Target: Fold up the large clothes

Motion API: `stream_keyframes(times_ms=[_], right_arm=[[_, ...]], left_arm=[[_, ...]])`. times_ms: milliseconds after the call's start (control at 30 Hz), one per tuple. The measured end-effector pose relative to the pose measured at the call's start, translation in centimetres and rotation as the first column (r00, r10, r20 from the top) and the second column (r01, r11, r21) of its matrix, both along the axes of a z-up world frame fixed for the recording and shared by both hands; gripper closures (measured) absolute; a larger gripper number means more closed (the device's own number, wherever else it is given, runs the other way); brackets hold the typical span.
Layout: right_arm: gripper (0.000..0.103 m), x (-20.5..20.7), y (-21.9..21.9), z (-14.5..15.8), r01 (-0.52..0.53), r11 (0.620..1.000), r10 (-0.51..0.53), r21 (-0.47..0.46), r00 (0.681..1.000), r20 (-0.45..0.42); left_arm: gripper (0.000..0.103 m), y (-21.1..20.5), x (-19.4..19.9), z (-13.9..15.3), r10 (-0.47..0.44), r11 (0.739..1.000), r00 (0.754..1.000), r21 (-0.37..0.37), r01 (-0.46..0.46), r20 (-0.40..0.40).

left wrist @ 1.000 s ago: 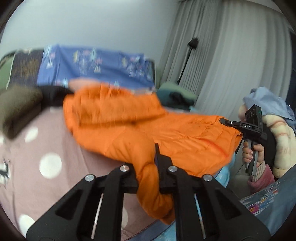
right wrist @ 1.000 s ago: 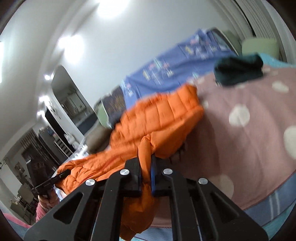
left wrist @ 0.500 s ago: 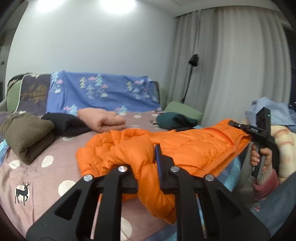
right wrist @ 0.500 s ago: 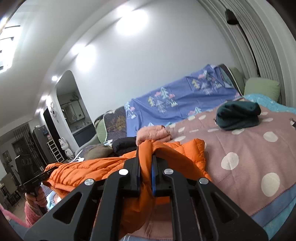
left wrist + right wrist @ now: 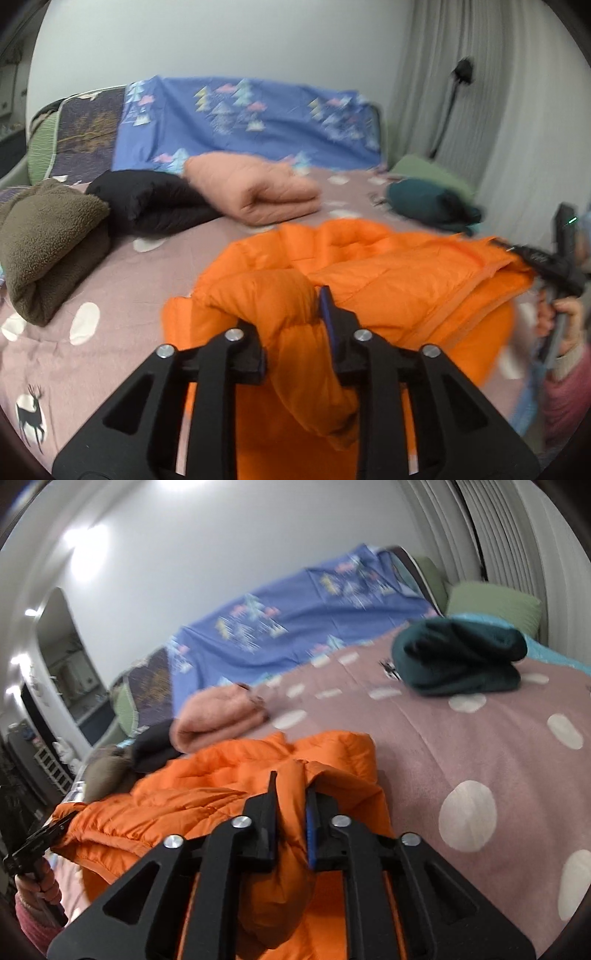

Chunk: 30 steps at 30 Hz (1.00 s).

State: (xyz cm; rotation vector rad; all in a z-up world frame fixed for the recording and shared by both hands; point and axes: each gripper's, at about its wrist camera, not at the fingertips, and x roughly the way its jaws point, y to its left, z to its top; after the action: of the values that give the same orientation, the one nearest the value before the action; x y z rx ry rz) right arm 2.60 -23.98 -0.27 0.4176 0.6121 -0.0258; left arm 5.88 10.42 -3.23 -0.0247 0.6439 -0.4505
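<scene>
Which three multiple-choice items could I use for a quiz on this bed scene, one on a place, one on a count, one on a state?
1. Where does the dark green bundle lie?
A. on the dotted bedspread, near the green pillow
B. on top of the orange jacket
C. on the floor

2. How many folded bundles lie along the far side, left of the green one, in the left wrist view?
A. one
B. three
C. five

3. What is the state of the left tool?
A. open and empty
B. shut on the orange jacket
C. shut on a pillow

Answers:
1 A, it rests on the bedspread beside the pillow.
2 B, olive fleece, black garment and pink garment.
3 B, orange padding is pinched between its fingers.
</scene>
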Motion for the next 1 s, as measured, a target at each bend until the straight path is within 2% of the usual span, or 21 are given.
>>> stream_keyframes(times_ms=[33, 133, 233, 300, 367, 400, 433, 467, 533, 600, 633, 700, 733, 767, 833, 933, 1000], right_arm=[[0.068, 0.5, -0.3, -0.6, 0.003, 1.000, -0.003, 0.016, 1.000, -0.011], [0.060, 0.3, -1.1, -0.5, -0.006, 0.999, 0.006, 0.035, 1.000, 0.012], [0.054, -1.4, -1.5, 1.5, -0.001, 1.000, 0.000, 0.012, 0.997, 0.079], [0.054, -3.5, -1.3, 3.6, -0.017, 1.000, 0.018, -0.007, 0.986, 0.163], [0.054, -5.6, -0.8, 5.3, -0.051, 0.998, 0.057, -0.034, 0.971, 0.233], [0.054, -6.9, -0.3, 6.1, -0.095, 0.994, 0.106, -0.056, 0.958, 0.265], [0.053, -7.9, 0.4, 6.6, -0.151, 0.986, 0.167, -0.078, 0.945, 0.280], [0.052, -8.9, 1.0, 6.7, -0.212, 0.972, 0.232, -0.099, 0.931, 0.280], [0.049, -10.2, 2.3, 6.6, -0.286, 0.948, 0.314, -0.142, 0.913, 0.260], [0.049, -11.0, 3.5, 6.0, -0.334, 0.923, 0.373, -0.194, 0.900, 0.227], [0.050, -11.3, 4.1, 5.5, -0.352, 0.911, 0.394, -0.216, 0.896, 0.203], [0.050, -10.9, 4.9, 4.5, -0.379, 0.898, 0.416, -0.223, 0.896, 0.155], [0.050, -10.2, 5.3, 3.7, -0.388, 0.897, 0.418, -0.212, 0.901, 0.119], [0.050, -9.4, 5.6, 3.0, -0.390, 0.898, 0.413, -0.203, 0.907, 0.085], [0.056, -7.6, 6.1, 2.1, -0.387, 0.902, 0.401, -0.193, 0.915, 0.038], [0.062, -4.0, 6.0, 1.5, -0.347, 0.921, 0.353, -0.175, 0.936, 0.004], [0.062, -2.0, 5.2, 1.9, -0.286, 0.944, 0.293, -0.164, 0.956, 0.022]], left_arm=[[0.071, -0.2, 1.2, -1.3, 0.018, 1.000, 1.000, 0.021, -0.017, -0.026], [0.064, -0.3, 2.5, -3.3, 0.034, 0.999, 0.997, 0.019, -0.033, -0.075], [0.053, 0.0, 1.8, -2.1, 0.029, 0.999, 0.998, -0.015, -0.030, -0.054], [0.046, 0.6, 0.6, 0.1, 0.019, 0.998, 1.000, -0.066, -0.019, -0.005], [0.034, 1.2, -1.1, 2.3, 0.011, 0.994, 0.998, -0.107, -0.005, 0.056], [0.032, 1.4, -1.9, 3.1, 0.011, 0.993, 0.996, -0.115, -0.002, 0.084], [0.025, 1.7, -3.2, 4.2, 0.016, 0.993, 0.991, -0.116, 0.000, 0.134], [0.018, 1.9, -4.5, 5.1, 0.017, 0.994, 0.983, -0.108, 0.003, 0.185], [0.017, 2.1, -6.7, 6.3, 0.019, 0.996, 0.965, -0.084, 0.004, 0.263], [0.017, 2.0, -8.3, 6.7, 0.001, 0.997, 0.956, -0.068, 0.020, 0.292], [0.020, 1.7, -9.0, 6.8, -0.028, 0.997, 0.957, -0.062, 0.048, 0.290], [0.043, 0.7, -10.3, 6.2, -0.119, 0.990, 0.955, -0.043, 0.136, 0.272], [0.066, 0.0, -10.6, 5.6, -0.167, 0.983, 0.955, -0.037, 0.181, 0.247], [0.083, -0.6, -10.6, 5.1, -0.213, 0.973, 0.954, -0.039, 0.226, 0.209], [0.091, -2.4, -9.7, 3.2, -0.284, 0.957, 0.952, -0.020, 0.288, 0.110], [0.091, -5.4, -7.0, 0.6, -0.261, 0.962, 0.965, 0.092, 0.258, 0.015], [0.090, -6.1, -4.2, 0.1, -0.223, 0.970, 0.975, 0.099, 0.222, 0.001]])
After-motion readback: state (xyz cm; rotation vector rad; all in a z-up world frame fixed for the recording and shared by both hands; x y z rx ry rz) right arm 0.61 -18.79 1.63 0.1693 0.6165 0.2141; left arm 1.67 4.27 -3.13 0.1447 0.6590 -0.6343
